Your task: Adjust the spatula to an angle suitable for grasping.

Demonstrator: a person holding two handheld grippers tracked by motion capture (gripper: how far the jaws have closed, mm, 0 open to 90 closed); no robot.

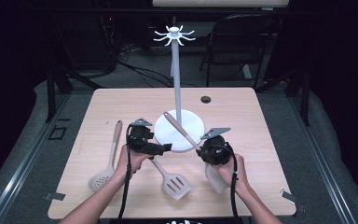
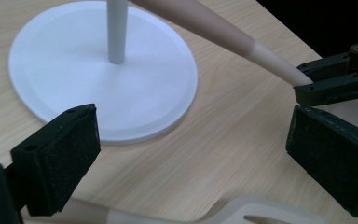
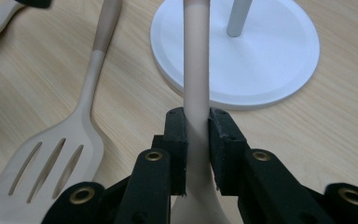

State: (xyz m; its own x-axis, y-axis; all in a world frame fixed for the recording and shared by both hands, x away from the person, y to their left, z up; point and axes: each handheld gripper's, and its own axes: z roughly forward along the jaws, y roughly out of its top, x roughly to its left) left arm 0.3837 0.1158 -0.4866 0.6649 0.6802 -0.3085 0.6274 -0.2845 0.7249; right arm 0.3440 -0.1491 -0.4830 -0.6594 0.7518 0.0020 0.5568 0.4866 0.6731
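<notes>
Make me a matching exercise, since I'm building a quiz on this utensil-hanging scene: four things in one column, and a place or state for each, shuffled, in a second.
Things:
1. left gripper
2. right gripper
3. slotted turner
4. skimmer spoon

Places or states:
A. lies flat near the table's left edge
B. jaws wide open, nothing between them
C. lies flat on the table between the two hands
D. jaws shut on a spatula handle slanting over the white stand base

Pairs: 1-B, 2-D, 3-C, 4-A
</notes>
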